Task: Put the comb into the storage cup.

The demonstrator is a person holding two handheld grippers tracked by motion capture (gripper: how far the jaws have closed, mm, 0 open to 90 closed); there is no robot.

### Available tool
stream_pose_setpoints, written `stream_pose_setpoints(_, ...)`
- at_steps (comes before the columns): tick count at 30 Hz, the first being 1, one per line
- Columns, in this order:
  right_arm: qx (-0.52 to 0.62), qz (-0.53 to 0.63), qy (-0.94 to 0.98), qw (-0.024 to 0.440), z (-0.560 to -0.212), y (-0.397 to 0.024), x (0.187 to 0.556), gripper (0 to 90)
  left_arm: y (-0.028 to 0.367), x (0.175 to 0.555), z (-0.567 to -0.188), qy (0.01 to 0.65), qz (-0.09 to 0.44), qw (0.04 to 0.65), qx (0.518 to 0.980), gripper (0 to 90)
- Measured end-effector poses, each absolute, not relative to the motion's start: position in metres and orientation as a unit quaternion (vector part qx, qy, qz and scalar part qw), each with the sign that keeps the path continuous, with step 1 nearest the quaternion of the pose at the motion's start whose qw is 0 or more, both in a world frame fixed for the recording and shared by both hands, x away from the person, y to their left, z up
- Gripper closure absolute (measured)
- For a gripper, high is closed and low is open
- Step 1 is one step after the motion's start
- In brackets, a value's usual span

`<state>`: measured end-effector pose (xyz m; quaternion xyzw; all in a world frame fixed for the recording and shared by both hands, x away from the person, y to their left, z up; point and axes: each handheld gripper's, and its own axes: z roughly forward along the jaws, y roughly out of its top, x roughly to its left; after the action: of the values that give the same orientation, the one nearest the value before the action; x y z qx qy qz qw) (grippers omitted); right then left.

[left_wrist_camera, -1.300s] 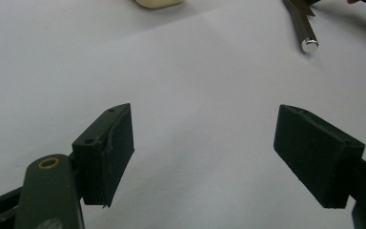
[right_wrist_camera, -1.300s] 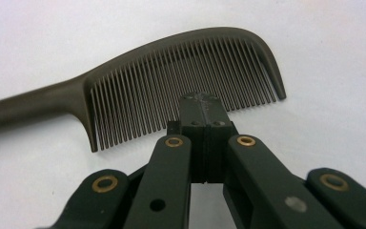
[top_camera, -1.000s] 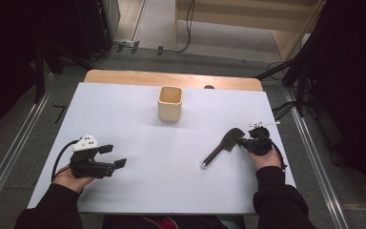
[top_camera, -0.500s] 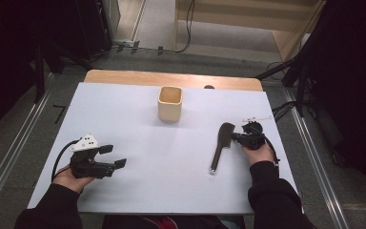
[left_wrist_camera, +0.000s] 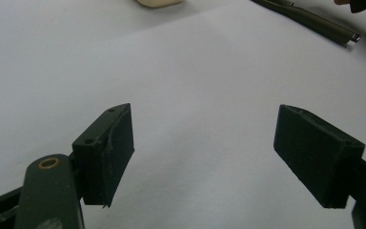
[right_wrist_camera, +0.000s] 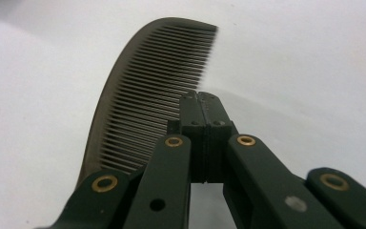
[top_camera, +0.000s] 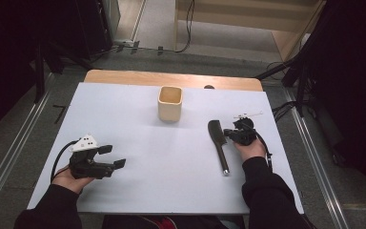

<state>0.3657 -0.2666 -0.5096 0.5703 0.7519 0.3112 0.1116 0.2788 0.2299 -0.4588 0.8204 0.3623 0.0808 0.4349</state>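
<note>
A dark comb (top_camera: 219,147) lies on the white table, its toothed head toward the far side and its thin handle toward me. My right gripper (top_camera: 229,132) is shut, and its closed tips rest against the teeth side of the comb's head (right_wrist_camera: 143,95), with nothing between the jaws. In the right gripper view the gripper's (right_wrist_camera: 201,101) two pads meet flat together beside the teeth. My left gripper (top_camera: 114,156) lies low at the near left, jaws wide apart and empty (left_wrist_camera: 202,157). The comb's handle (left_wrist_camera: 310,19) lies far ahead of it.
A cream square cup (top_camera: 170,102) stands upright at the far middle of the table; its base (left_wrist_camera: 157,2) edges into the left gripper view. A wooden strip (top_camera: 171,78) runs along the far edge. Dark floor and cables surround the table.
The right hand has moved left, and the comb's head has swung left with it, so the comb now lies nearly straight away from me. The left hand has kept still.
</note>
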Motion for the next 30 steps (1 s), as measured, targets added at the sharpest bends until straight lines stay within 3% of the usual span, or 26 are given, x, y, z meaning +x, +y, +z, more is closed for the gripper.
stream_pose_setpoints(25,0.530,0.309,0.782,0.108,-0.508,-0.235,0.374,85.6,0.235,0.275,-0.459,0.368,0.085,0.436,0.817,21.8)
stream_pose_setpoints(30,0.529,0.332,0.771,0.127,-0.497,-0.239,0.372,83.9,0.235,0.275,-0.458,0.368,0.083,0.436,0.817,21.8)
